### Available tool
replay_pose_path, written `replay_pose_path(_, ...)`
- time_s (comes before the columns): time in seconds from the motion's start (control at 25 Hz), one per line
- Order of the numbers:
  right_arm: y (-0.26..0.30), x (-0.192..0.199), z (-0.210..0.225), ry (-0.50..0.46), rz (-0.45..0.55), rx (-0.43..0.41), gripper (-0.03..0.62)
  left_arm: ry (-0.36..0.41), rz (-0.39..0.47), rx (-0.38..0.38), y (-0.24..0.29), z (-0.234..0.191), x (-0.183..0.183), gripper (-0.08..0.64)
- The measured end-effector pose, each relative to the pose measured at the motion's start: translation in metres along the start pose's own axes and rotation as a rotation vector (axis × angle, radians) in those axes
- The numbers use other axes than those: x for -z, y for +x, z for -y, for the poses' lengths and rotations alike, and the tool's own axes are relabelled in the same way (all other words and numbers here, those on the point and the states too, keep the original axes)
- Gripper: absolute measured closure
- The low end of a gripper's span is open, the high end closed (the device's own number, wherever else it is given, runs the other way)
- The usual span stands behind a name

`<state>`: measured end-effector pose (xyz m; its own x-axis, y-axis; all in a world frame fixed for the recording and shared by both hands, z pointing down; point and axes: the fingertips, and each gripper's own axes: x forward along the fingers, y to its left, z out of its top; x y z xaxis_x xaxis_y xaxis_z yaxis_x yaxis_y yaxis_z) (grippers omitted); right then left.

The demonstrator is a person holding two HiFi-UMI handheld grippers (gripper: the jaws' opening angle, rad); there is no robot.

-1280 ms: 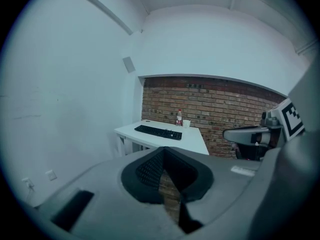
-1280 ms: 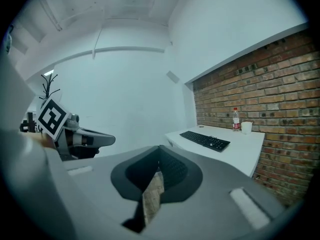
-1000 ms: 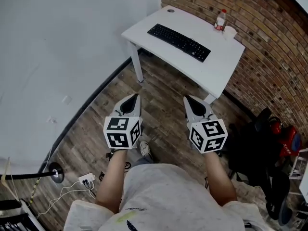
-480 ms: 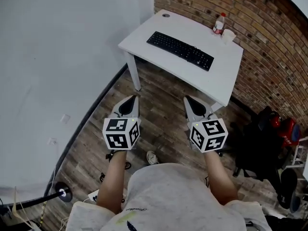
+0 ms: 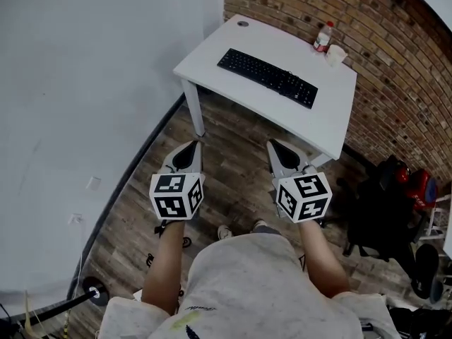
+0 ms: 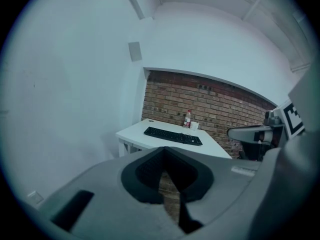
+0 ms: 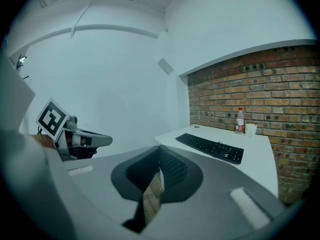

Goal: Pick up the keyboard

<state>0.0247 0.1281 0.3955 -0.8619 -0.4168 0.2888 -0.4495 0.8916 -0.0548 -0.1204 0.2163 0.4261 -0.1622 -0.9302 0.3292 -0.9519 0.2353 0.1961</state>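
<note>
Since a second earlier, the desk and the keyboard had slid a little lower and nearer in the head view, and the power strip and loose cables at the lower left edge had dropped out of frame. I judged the person to be walking toward the desk.

Seen from above, the person held the left gripper (image 5: 192, 147) and the right gripper (image 5: 275, 148) side by side at the middle of the frame. Both pointed up the picture toward the desk (image 5: 325, 122), over a wooden floor (image 5: 233, 129). Each gripper's own view showed its jaws closed together with nothing between them; only floor planks showed below the slit. Carrying them shut looked like a travelling posture, since nothing was within reach yet.

The keyboard (image 5: 267, 78), black and full length, lay flat and at a slant on the white desk in the upper middle of the frame, well apart from both grippers. Bare desktop ran along its near long edge, which would leave room to get at it.

A bottle (image 5: 323, 36) with a red cap and a white cup (image 5: 335, 53) stood together at the desk's far corner by the brick wall (image 5: 402, 83), upper right — clear of the keyboard and unlikely to hinder a lift. A black chair (image 5: 381, 217) stood at the right edge.

The pickup had not begun. By my reading, the approach was the step in hand, and the jaws would need to open before taking hold.
</note>
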Motion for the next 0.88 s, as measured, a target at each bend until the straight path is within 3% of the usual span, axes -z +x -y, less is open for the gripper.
replay_pose_path(0.48,0.047,-0.004,0.018,0.005,0.007,0.029,0.588,0.044,-0.003,0.015,0.04,-0.029,-0.018,0.568)
replay_pose_path(0.88,0.105,-0.017,0.083,0.038,0.009,0.07,0.588,0.077,-0.044,0.052,0.132,-0.041,-0.043,0.568)
